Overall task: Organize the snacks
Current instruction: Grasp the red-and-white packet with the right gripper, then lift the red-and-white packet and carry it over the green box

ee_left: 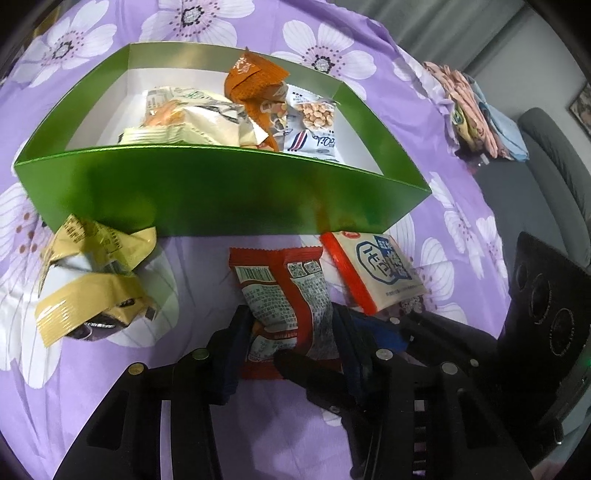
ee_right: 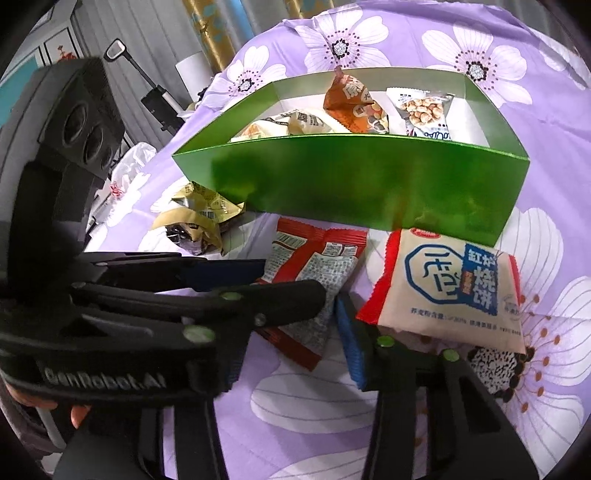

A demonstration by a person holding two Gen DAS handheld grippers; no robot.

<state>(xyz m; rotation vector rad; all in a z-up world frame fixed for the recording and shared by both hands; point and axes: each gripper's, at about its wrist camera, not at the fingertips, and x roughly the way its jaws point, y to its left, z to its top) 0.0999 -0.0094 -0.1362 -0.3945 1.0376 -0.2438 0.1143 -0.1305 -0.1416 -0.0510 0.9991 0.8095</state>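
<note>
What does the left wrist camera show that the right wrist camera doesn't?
Only the left wrist view shows the pile of folded fabrics at the far edge of the cloth and the grey sofa beyond it. Only the right wrist view shows the yellow curtain and the white plastic bag. Both show the green box holding snacks, the red packet, the white-and-red packet, the crumpled yellow wrappers and the purple floral cloth.
</note>
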